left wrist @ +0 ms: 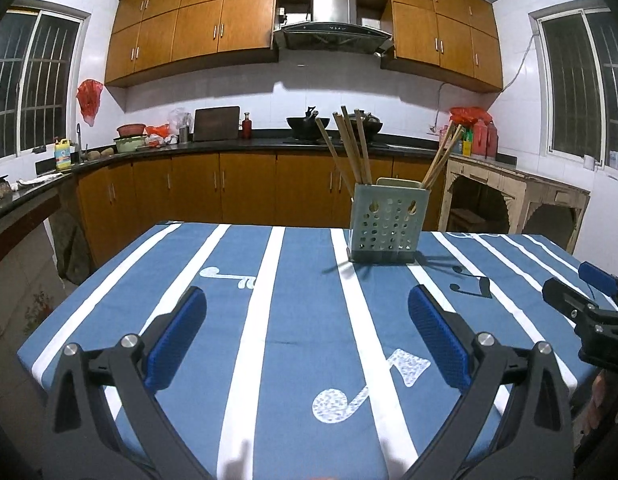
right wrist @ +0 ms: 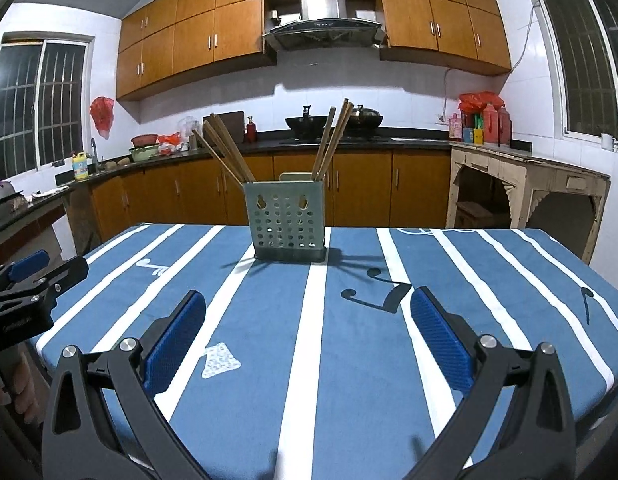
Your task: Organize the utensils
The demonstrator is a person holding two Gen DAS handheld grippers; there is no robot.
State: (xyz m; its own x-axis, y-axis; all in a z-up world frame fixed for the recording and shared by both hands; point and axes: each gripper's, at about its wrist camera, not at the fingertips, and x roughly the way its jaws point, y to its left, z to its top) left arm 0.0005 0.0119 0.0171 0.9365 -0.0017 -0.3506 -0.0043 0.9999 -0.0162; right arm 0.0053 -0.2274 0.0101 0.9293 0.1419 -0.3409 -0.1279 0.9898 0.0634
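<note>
- The left gripper (left wrist: 307, 312) hangs over the near part of the table, its blue pads spread wide with nothing between them.
- The right gripper (right wrist: 309, 314) is likewise parted and empty.
- A pale green perforated utensil holder (left wrist: 385, 224) stands upright toward the far edge of the striped blue tablecloth (left wrist: 293, 320).
- Wooden chopsticks (left wrist: 349, 148) lean in two bunches inside it.

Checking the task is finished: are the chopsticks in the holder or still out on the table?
In. The chopsticks all stand leaning in the holder, in two groups; none lie on the table.
</note>
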